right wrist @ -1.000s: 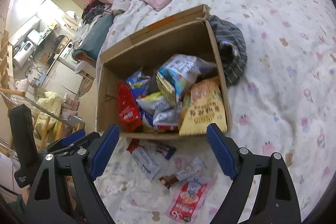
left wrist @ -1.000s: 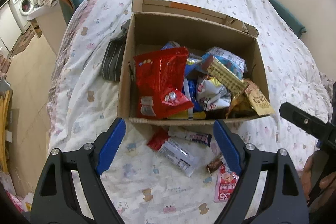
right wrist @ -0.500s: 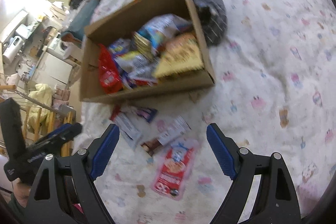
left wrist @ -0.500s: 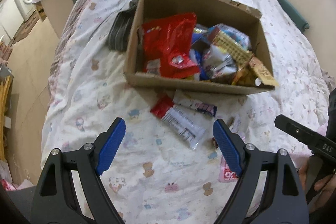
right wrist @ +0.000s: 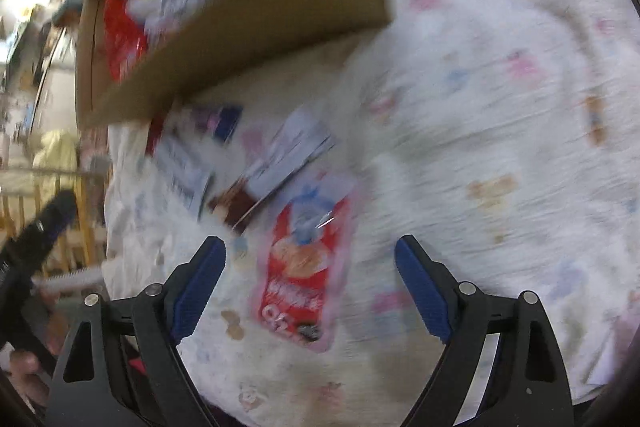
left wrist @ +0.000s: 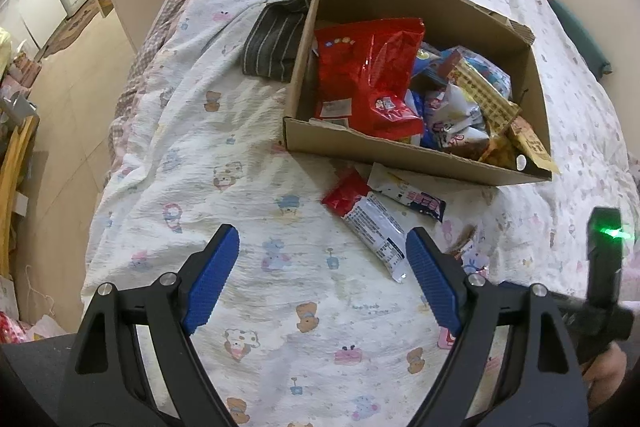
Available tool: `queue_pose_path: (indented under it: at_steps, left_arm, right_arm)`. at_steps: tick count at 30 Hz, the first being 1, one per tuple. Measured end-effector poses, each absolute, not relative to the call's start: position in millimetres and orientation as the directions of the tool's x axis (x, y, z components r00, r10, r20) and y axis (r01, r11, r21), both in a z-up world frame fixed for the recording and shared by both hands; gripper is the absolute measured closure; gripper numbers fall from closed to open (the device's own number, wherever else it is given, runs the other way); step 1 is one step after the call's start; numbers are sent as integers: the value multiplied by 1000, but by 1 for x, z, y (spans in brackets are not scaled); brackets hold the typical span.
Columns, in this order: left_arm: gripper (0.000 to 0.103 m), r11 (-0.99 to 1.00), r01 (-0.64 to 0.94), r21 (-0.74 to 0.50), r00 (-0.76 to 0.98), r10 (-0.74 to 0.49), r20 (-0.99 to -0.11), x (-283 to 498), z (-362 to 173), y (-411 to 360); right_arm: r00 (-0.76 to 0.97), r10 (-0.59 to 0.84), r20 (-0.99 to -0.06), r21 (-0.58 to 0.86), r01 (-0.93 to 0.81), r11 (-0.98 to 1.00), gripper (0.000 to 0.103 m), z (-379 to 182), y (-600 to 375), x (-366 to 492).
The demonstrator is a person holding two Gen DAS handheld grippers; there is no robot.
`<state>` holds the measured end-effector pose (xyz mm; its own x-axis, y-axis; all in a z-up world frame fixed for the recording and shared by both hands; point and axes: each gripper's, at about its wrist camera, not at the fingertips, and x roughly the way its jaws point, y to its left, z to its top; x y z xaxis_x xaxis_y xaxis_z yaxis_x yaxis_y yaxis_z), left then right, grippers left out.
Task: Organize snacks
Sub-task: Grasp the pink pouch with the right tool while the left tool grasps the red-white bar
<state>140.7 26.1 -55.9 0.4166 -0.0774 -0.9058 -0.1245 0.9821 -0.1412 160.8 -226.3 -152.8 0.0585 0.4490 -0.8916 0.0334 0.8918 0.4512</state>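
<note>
left gripper [left wrist: 322, 259] jaws apart over bare quilt [left wrist: 224, 131], right gripper [right wrist: 310, 269] jaws apart above red packet [right wrist: 306, 271], one cardboard box [left wrist: 404, 153], four loose packets beside its near wall

Black tool [left wrist: 322, 283] frames — blue ribbed pads [left wrist: 212, 281], silver screws.

Matt brown cardboard box [left wrist: 400, 151], glossy crinkled red foil bag [left wrist: 372, 75] inside it, shiny plastic snack wrapper [left wrist: 376, 227] on crinkled printed cotton bed sheet [left wrist: 224, 163], ribbed dark striped cloth [left wrist: 276, 43], left tongs [left wrist: 322, 281] with matt black plastic arms and textured blue pads [left wrist: 212, 279]
</note>
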Motion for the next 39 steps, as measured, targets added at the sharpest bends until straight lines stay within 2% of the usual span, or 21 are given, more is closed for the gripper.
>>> queue_pose_path:
  at_steps: [5, 7, 11, 13, 15, 17, 18, 24, 31, 36, 39]
  left_arm:
    - [20, 980, -148, -135, 403, -65, -913, 144, -63, 32]
    - [20, 979, -156, -133, 396, -61, -916, 143, -65, 35]
    - [20, 977, -169, -130, 388, -56, -920, 142, -68, 39]
    - [20, 975, -175, -137, 385, -60, -921, 143, -69, 39]
    - [20, 974, -176, -142, 384, -65, -921, 144, -68, 37]
    - [20, 974, -171, -148, 384, -72, -920, 145, -68, 33]
    - [20, 974, -169, -148, 384, -73, -920, 146, -67, 31]
    - [20, 972, -179, -154, 362, -81, -929, 151, -72, 21]
    - [20, 965, -217, -147, 326, -70, -943, 164, -87, 13]
    - [20, 937, -303, -177, 335, -69, -940, 176, -104, 4]
    - [21, 904, -359, -233, 301, -124, -946, 185, -124, -4]
  right_arm:
    - [42, 285, -958, 282, -66, 957, 11, -166, -188, 162]
    - [47, 236, -971, 230, -107, 967, 6, -171, -177, 161]
    - [91, 162, -983, 142, -189, 972, 9, -176, -163, 153]
    - [109, 156, -982, 131, -205, 970, 33, -171, -165, 150]
    - [119, 176, -977, 151, -192, 970, 42, -165, -171, 146]
    - [121, 258, -959, 239, -151, 959, 51, -159, -186, 143]
    - [125, 280, -952, 262, -142, 955, 63, -154, -188, 143]
    - [140, 408, -902, 396, -104, 912, 68, -134, -216, 129]
    - [223, 448, -866, 441, -83, 894, 68, -108, -253, 134]
    - [288, 473, -833, 472, -77, 878, 68, -93, -272, 134]
    - [298, 471, -831, 471, -76, 879, 68, -86, -280, 137]
